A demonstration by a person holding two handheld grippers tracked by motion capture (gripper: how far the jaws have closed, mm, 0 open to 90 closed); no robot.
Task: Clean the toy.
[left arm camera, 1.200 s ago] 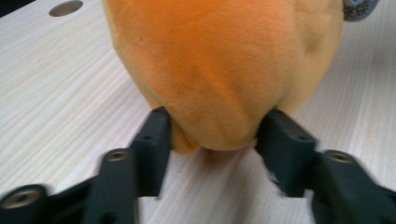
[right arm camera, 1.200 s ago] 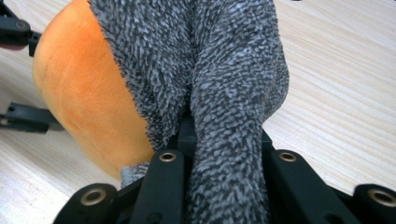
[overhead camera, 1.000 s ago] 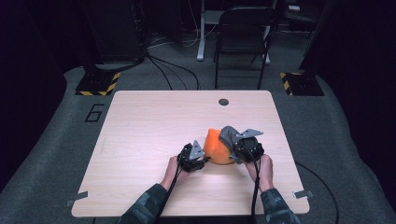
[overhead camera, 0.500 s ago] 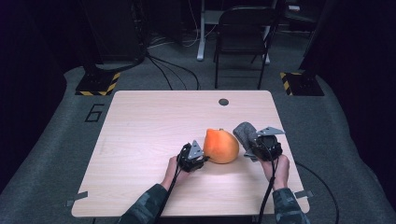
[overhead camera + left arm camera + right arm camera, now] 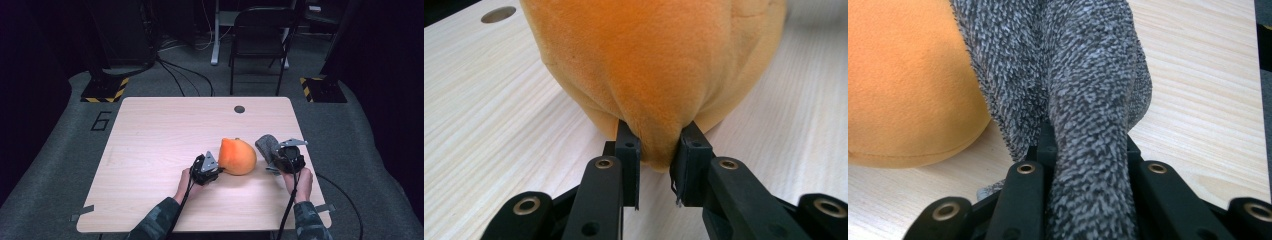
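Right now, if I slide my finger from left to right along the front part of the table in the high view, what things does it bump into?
Left gripper → orange plush toy → grey fuzzy cloth → right gripper.

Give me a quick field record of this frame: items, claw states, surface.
surface: light wooden table
item 1: orange plush, resting on the table
item 2: grey fuzzy cloth, right of the plush
left claw: jaws have just been closing, pinching a fold of the plush
right claw: shut on the grey cloth
background: folding chair beyond the table
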